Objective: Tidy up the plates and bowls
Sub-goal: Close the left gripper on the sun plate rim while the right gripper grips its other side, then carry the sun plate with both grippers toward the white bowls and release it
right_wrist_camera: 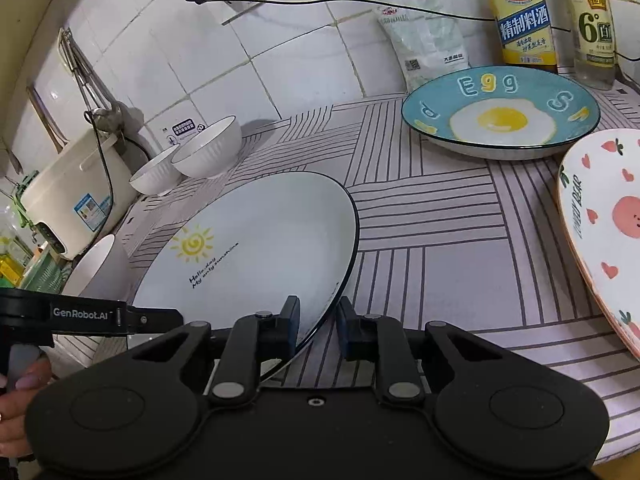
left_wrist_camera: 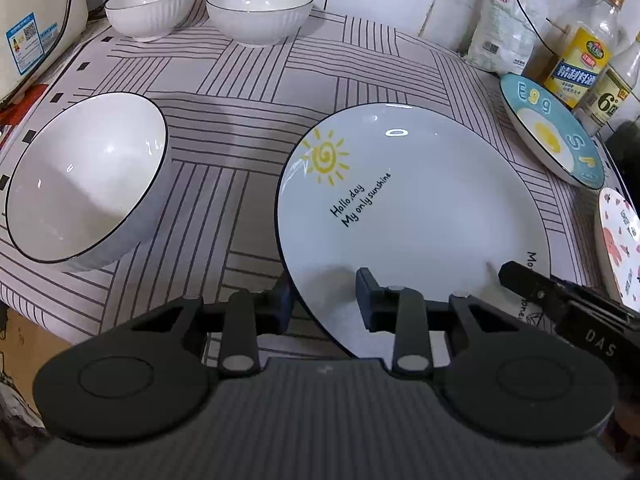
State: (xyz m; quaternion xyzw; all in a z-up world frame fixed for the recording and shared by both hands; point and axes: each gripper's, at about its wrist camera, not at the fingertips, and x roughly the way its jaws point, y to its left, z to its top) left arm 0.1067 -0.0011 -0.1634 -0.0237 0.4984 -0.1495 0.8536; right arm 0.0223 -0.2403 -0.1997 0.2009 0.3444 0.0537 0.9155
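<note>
From the left wrist camera, the left gripper (left_wrist_camera: 326,294) stood open with its two fingers straddling the near-left rim of the sun plate (left_wrist_camera: 412,216), one finger outside the rim and the other over the plate's face; whether either pad touched the plate could not be told. The sun plate lay near the front edge of the striped tablecloth (left_wrist_camera: 248,92). A large white bowl (left_wrist_camera: 86,180) sat tilted toward the camera by the cloth's left edge, well apart from the plate. Two ribbed white bowls (left_wrist_camera: 260,10) stood side by side at the back edge. The egg plate (left_wrist_camera: 552,128) sat toward the back right corner, in front of the sauce bottles (left_wrist_camera: 584,52) and a white bag (left_wrist_camera: 504,36). A pink heart plate (left_wrist_camera: 620,248) showed at the right edge, and the right gripper (left_wrist_camera: 560,296) reached in over the sun plate's near-right rim.

From the right wrist camera, the right gripper (right_wrist_camera: 319,326) was partly open around the sun plate's (right_wrist_camera: 256,248) near-right rim, one finger above the face and the other outside the rim, with a gap visible on the outer side. The left gripper (right_wrist_camera: 92,314) entered from the left, held by a hand (right_wrist_camera: 20,396). The egg plate (right_wrist_camera: 500,114) sat at the back right, the pink heart plate (right_wrist_camera: 608,232) at the right edge, and the ribbed white bowls (right_wrist_camera: 208,148) at the back left beside a cream rice cooker (right_wrist_camera: 76,196).
</note>
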